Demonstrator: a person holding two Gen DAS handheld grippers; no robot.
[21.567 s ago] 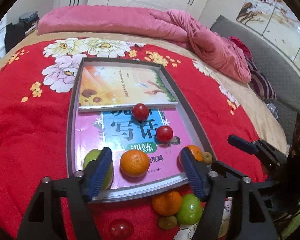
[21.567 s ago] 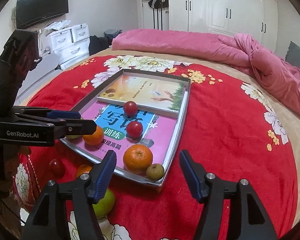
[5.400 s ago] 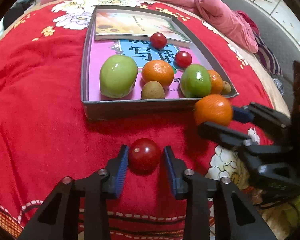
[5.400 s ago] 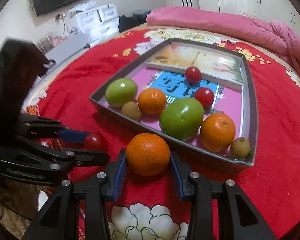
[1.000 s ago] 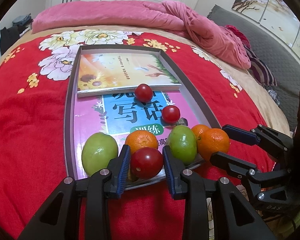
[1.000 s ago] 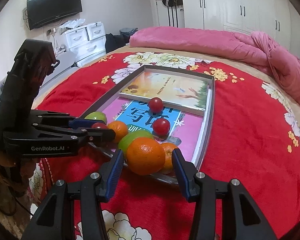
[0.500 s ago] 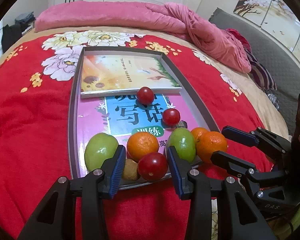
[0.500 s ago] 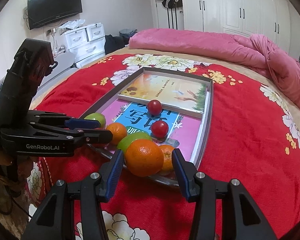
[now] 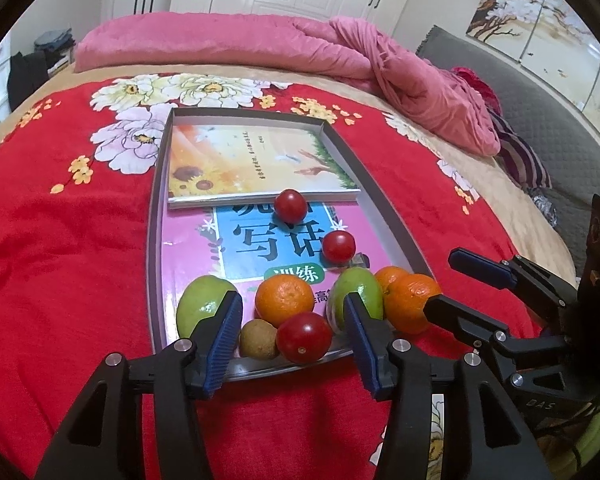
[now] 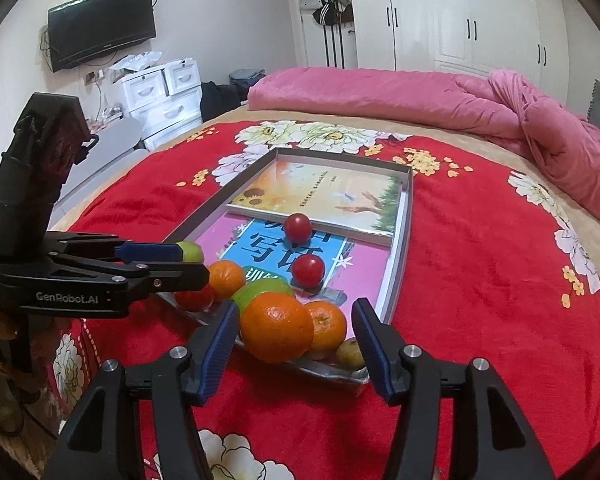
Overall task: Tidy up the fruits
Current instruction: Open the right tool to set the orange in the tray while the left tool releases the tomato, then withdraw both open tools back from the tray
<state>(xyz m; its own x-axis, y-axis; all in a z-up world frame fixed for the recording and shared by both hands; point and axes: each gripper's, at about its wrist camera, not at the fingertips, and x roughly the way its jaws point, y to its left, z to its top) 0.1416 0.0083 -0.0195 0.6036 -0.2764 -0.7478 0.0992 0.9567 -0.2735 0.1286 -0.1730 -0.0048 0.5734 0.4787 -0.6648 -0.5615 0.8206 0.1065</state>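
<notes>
The left hand-held gripper (image 9: 292, 334) has just been opening, its jaws clear of the red tomato (image 9: 304, 337) resting at the tray's (image 9: 155, 216) near edge. The right hand-held gripper (image 10: 294, 344), also just widening, stands loose around the orange (image 10: 277, 327) there.

Fruits (image 9: 284, 304) (red, orange, green) crowd the tray's (image 9: 155, 240) near end.
</notes>
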